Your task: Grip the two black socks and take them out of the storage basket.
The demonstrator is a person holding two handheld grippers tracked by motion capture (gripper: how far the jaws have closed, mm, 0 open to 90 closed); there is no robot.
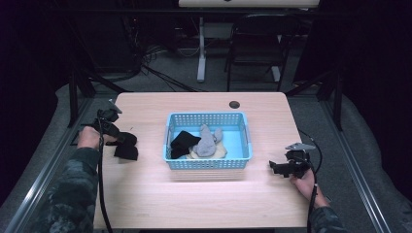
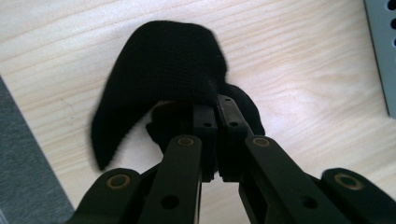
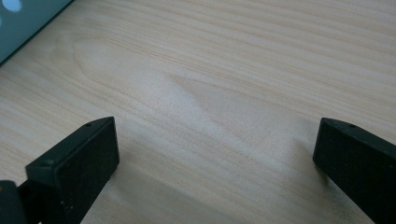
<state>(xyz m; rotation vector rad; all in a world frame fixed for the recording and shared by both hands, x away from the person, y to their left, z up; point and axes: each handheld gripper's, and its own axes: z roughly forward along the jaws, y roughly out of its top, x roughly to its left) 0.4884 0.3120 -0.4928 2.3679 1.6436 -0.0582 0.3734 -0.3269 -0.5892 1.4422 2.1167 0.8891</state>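
Left gripper (image 2: 216, 105) jaws pinched together on black knitted sock (image 2: 159, 74), gripping its edge; sock lies on light wooden table (image 1: 204, 194) at nine o'clock from blue perforated plastic basket (image 1: 209, 164), well apart from basket wall. Right gripper (image 3: 215, 149) jaws spread wide, nothing between them, low over bare wood at four o'clock from basket. Inside basket: second black sock (image 1: 182, 143), grey sock (image 1: 208, 141), pale cloth beneath.
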